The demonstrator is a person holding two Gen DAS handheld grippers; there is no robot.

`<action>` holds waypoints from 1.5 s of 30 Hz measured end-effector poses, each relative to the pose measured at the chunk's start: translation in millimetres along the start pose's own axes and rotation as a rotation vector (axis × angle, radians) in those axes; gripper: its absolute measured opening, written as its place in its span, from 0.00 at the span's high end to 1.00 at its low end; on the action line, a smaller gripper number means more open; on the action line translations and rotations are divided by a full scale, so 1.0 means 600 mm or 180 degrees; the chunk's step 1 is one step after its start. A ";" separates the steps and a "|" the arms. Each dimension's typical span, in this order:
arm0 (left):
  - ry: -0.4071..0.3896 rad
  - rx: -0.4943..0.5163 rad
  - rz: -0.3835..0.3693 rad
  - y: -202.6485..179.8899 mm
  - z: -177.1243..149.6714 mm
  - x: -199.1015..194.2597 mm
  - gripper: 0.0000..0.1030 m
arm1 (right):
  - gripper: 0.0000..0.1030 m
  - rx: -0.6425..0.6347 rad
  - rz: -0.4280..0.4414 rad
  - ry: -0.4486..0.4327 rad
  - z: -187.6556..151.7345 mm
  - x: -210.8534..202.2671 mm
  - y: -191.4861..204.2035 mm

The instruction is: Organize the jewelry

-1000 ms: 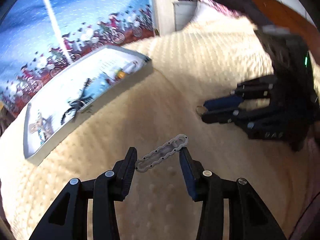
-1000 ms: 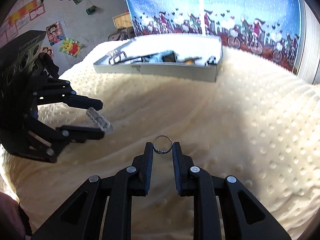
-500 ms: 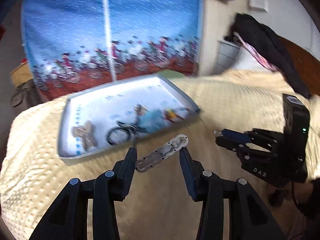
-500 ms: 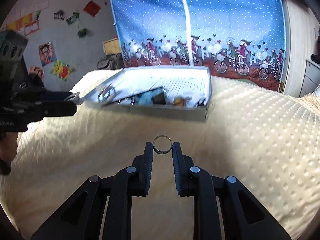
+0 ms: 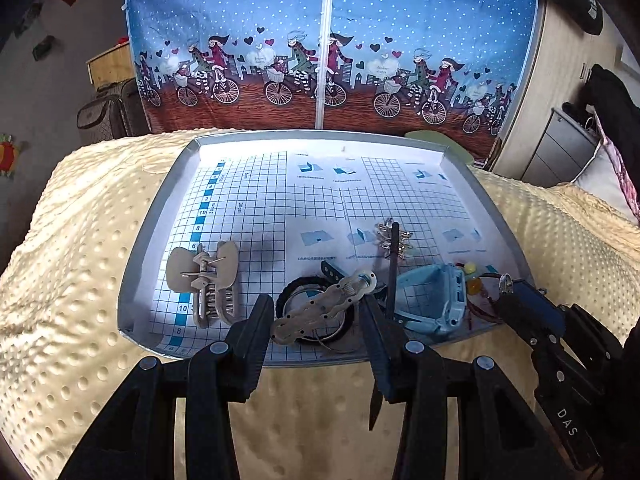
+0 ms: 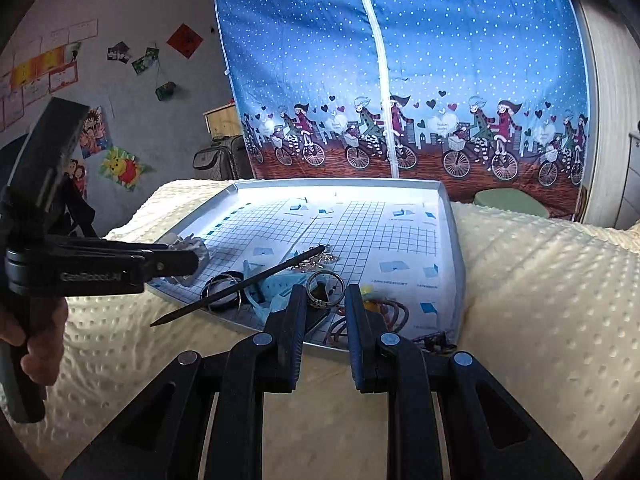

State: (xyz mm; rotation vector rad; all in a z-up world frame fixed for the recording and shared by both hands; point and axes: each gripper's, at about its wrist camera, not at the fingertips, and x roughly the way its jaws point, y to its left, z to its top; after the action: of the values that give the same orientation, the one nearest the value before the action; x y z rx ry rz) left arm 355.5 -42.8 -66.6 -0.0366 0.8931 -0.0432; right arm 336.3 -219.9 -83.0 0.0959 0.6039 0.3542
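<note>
Where curtain (image 5: 328, 40) hangs, tray (image 5: 136, 280) rests on blanket (image 5: 72, 248)

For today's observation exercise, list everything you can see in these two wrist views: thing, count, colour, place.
Tray: one, grey, gridded paper liner, on the blanket.
Blanket: one, cream, dotted, under the tray.
Curtain: one, blue, cyclist print, behind the tray.
Claw clip: one, beige, tray's left side.
Black stick: one, sticking out over the tray's near edge.
Flat clip: one, pale grey, in the left gripper.
Ring: one, silver, in the right gripper.
Hand: one, holding the left gripper's handle.
</note>
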 end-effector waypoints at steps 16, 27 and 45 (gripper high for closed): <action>0.0051 0.0159 0.0012 -0.018 -0.017 0.028 0.48 | 0.79 0.0165 0.0070 0.0217 -0.014 0.030 -0.013; -0.0303 -0.0025 -0.0169 -0.010 -0.011 -0.046 0.23 | 0.58 0.0147 -0.0044 0.0013 0.003 -0.019 -0.016; -0.1743 0.0018 -0.0082 0.017 -0.077 -0.339 0.00 | 0.02 0.0042 -0.0236 -0.1253 0.044 -0.286 0.074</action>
State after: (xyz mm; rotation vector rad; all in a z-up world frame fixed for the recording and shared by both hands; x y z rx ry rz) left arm 192.2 -22.3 62.3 -0.0516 0.3451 -0.0564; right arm 206.9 -238.4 39.9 0.1511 0.2198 0.2501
